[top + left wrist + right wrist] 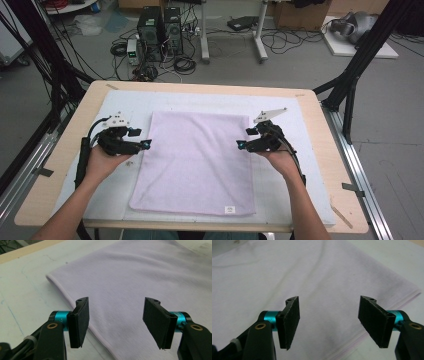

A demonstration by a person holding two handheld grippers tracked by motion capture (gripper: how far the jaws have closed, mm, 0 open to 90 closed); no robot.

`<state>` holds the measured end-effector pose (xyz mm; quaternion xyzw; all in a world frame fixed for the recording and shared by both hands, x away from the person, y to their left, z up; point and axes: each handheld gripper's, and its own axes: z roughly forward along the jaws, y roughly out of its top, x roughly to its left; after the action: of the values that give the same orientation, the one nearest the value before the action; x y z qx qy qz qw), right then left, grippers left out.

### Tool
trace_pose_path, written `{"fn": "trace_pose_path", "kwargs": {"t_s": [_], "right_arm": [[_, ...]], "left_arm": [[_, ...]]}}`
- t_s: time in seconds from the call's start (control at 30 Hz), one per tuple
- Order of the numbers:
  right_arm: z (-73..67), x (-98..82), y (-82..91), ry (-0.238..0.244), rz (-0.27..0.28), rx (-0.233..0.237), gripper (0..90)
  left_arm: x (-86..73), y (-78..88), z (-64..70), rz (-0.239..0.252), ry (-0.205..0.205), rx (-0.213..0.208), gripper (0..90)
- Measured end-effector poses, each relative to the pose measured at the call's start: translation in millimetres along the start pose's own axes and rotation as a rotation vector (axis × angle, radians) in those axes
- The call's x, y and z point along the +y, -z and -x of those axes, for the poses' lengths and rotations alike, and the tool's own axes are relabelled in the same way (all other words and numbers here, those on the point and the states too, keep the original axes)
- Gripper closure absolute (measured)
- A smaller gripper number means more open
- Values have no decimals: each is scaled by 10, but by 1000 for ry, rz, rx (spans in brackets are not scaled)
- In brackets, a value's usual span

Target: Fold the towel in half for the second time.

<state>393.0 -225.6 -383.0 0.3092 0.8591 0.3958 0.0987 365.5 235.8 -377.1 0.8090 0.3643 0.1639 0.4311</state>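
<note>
the left gripper hovers at the left edge of the pale lilac towel, jaws standing apart with nothing between them. the right gripper sits at the towel's right edge, likewise open and empty. the towel lies flat on a white mat covering the counter.

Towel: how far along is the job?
Done: towel lies flat on the mat, apparently already folded, judging by the layered edge in the right gripper view. In hand: nothing; left gripper and right gripper flank its sides, open. Left: gripping the edges and any further fold.
</note>
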Motion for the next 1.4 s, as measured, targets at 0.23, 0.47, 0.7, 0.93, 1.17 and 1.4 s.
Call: {"fn": "trace_pose_path", "kwargs": {"t_s": [0.23, 0.47, 0.7, 0.93, 1.17, 1.4], "right_arm": [[237, 82, -173, -17, -44, -47, 364], [438, -29, -379, -70, -88, -124, 382], [530, -132, -486, -117, -139, -209, 384], [561, -243, -522, -166, -78, -174, 474], [528, -221, -537, -180, -78, -120, 745], [555, -225, -535, -219, -68, -56, 848]], "left_arm": [[46, -268, -240, -39, 46, 70, 423], [-91, -529, -462, -72, 150, 122, 479], [-185, -722, -554, -107, 240, 131, 478], [-178, -786, -461, -149, 145, 136, 568], [-166, -801, -418, -151, 136, 98, 771], [-167, -796, -429, -133, 152, 87, 844]]}}
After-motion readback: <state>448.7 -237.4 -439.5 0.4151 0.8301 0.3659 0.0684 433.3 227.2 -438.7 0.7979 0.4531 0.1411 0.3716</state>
